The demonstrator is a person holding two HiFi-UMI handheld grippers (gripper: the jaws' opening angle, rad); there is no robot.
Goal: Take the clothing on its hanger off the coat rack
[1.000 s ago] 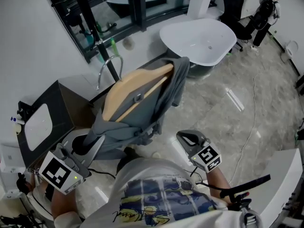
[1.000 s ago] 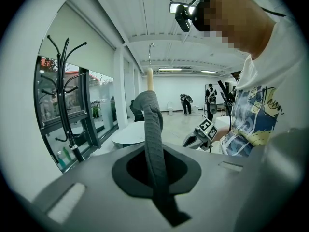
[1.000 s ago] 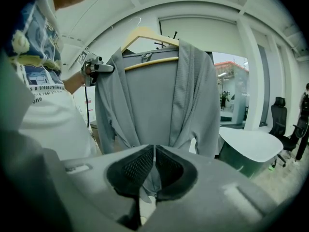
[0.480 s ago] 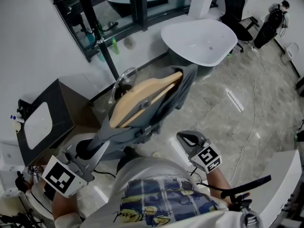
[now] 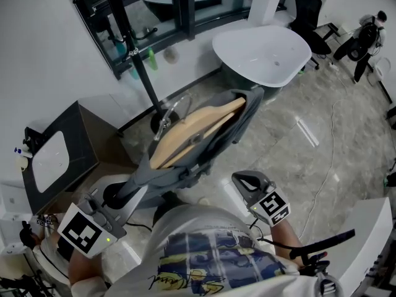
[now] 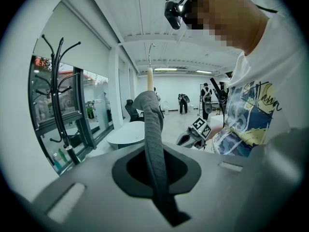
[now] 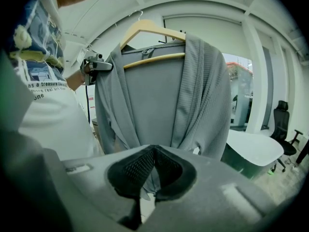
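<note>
A grey garment hangs on a wooden hanger, tilted and held out in the air. My left gripper is shut on the garment's lower left edge; in the left gripper view the grey cloth runs straight between its jaws. The hanger's metal hook is free, just right of the black coat rack pole. My right gripper is shut and empty, below and apart from the garment. The right gripper view shows the garment on its hanger with the left gripper at its shoulder.
A white bathtub stands behind the garment. A dark cabinet with a white basin is at the left wall. The coat rack stands by the window. A person and an office chair are far right.
The hanger and garment have swung right and lower, carrying the hook away from the coat rack pole. My left gripper stays shut on the cloth; the right gripper has barely moved.
</note>
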